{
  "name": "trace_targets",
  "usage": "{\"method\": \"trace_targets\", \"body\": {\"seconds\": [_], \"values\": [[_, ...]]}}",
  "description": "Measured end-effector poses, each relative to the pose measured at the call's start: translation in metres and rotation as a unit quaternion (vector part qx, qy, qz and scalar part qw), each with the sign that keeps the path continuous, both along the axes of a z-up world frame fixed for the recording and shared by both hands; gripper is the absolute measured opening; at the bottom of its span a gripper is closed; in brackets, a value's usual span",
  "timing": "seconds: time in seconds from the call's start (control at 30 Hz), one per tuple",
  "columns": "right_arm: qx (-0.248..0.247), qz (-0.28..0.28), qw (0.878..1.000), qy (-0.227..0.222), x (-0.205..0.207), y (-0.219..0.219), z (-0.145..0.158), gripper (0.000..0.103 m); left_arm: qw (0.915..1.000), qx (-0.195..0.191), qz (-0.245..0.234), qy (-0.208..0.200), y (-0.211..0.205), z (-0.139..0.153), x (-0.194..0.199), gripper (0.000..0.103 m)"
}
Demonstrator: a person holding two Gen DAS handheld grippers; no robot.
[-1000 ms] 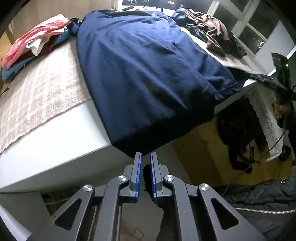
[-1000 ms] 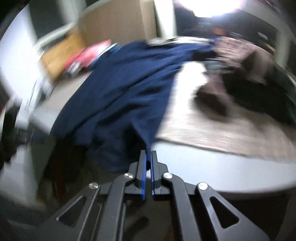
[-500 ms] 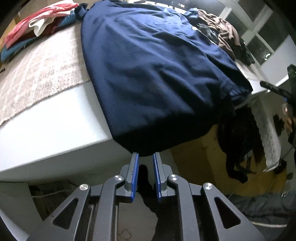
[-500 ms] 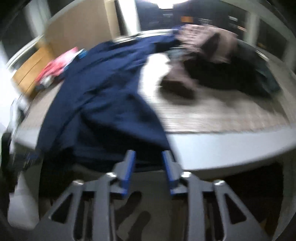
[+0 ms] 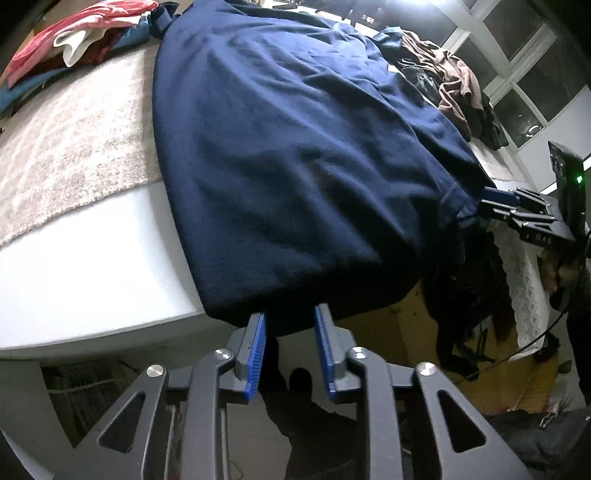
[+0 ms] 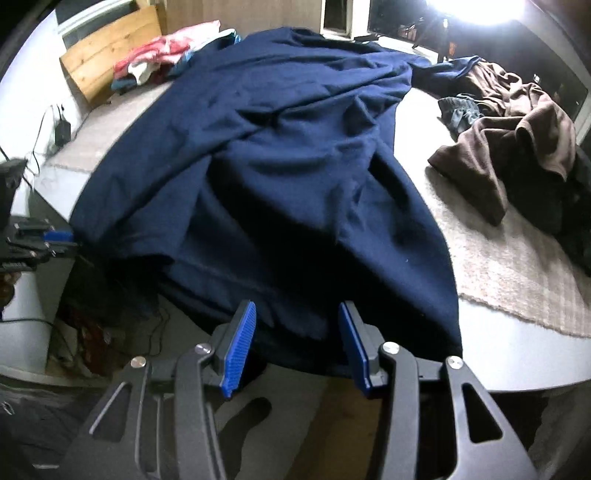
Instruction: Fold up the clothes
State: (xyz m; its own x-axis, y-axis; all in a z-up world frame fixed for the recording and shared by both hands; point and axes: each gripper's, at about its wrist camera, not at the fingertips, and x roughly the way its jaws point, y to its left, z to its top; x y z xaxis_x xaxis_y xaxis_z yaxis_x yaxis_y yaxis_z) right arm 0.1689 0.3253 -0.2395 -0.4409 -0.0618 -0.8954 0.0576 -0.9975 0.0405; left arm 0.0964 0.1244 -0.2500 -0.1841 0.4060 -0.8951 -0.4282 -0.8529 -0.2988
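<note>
A large navy garment (image 5: pixel 295 155) lies spread over the white table (image 5: pixel 92 269), its hem draped over the near edge. My left gripper (image 5: pixel 290 321) is open just below that hem, the cloth edge hanging at its fingertips but not pinched. In the right wrist view the same navy garment (image 6: pixel 288 177) lies wrinkled, and my right gripper (image 6: pixel 295 314) is open wide with the hanging hem between its blue pads (image 6: pixel 240 339). Each gripper shows in the other's view: the right gripper (image 5: pixel 498 201) at the garment's right corner, the left gripper (image 6: pixel 55 236) at its left.
A beige woven mat (image 5: pixel 74 140) covers the table. Pink and red clothes (image 5: pixel 74 33) are piled at the back left. A brown garment (image 6: pixel 517 140) and dark clothes lie at the right. Dark clothing (image 5: pixel 465 295) hangs below the table by a lace cloth.
Both grippers went from nearly shut to open. The hem they were at now hangs loose over the table edge. The right wrist view has swung and steadied.
</note>
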Motion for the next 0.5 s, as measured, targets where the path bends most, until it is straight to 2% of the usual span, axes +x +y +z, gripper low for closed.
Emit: {"method": "trace_targets", "body": {"seconds": [0.07, 0.17, 0.23, 0.37, 0.5], "values": [[-0.005, -0.004, 1.0, 0.001, -0.002, 0.001, 0.0, 0.046, 1.0, 0.007, 0.003, 0.0, 0.001, 0.0, -0.001, 0.0], [-0.012, -0.01, 1.0, 0.003, -0.006, 0.002, 0.001, 0.045, 1.0, 0.001, -0.002, 0.005, 0.003, 0.002, 0.0, 0.0], [-0.024, -0.013, 1.0, 0.001, -0.008, 0.003, 0.001, 0.004, 0.9999, -0.001, -0.01, 0.013, 0.004, 0.007, 0.004, 0.0], [-0.092, -0.032, 0.995, 0.026, 0.001, 0.021, 0.022, 0.004, 0.9997, 0.007, -0.008, 0.023, -0.007, 0.024, 0.01, 0.0], [-0.159, -0.069, 0.982, 0.073, 0.017, 0.055, 0.058, 0.004, 0.9989, 0.006, 0.014, 0.046, -0.032, 0.049, 0.012, 0.0]]}}
